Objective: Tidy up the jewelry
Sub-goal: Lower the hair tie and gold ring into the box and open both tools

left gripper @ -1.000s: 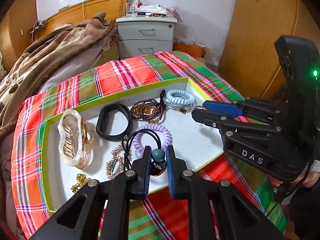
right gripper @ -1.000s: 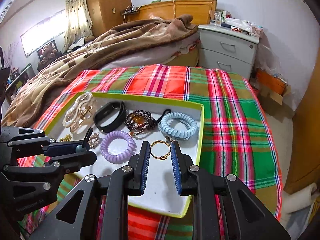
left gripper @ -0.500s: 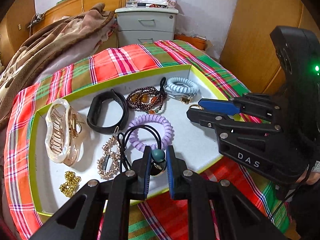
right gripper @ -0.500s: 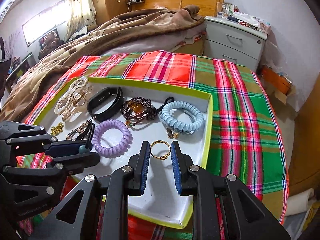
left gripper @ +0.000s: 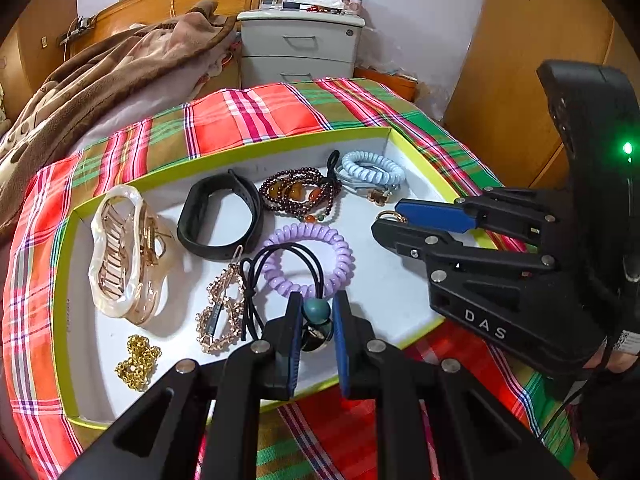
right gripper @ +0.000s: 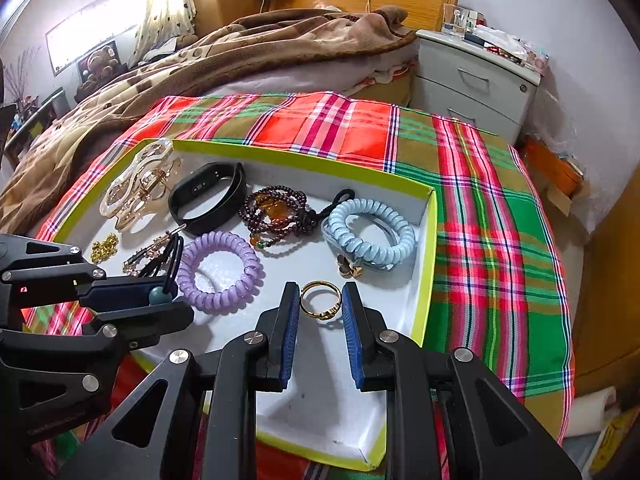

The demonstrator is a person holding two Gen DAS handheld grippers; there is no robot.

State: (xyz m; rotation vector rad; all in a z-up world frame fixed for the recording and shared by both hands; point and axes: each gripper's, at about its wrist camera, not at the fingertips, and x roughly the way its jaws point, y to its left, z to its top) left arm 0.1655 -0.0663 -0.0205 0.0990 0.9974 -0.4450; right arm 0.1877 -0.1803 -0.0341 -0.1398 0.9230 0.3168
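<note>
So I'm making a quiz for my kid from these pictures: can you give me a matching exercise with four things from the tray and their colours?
Things:
1. wristband
2. ring
3. coil hair tie near the left gripper
4. coil hair tie by the tray wall

Colours:
A. gold
B. light blue
C. black
D. purple

Pairs: 1-C, 2-A, 3-D, 4-B

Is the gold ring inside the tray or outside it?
Inside. The gold ring lies on the tray floor, between the right gripper's fingers.
</note>
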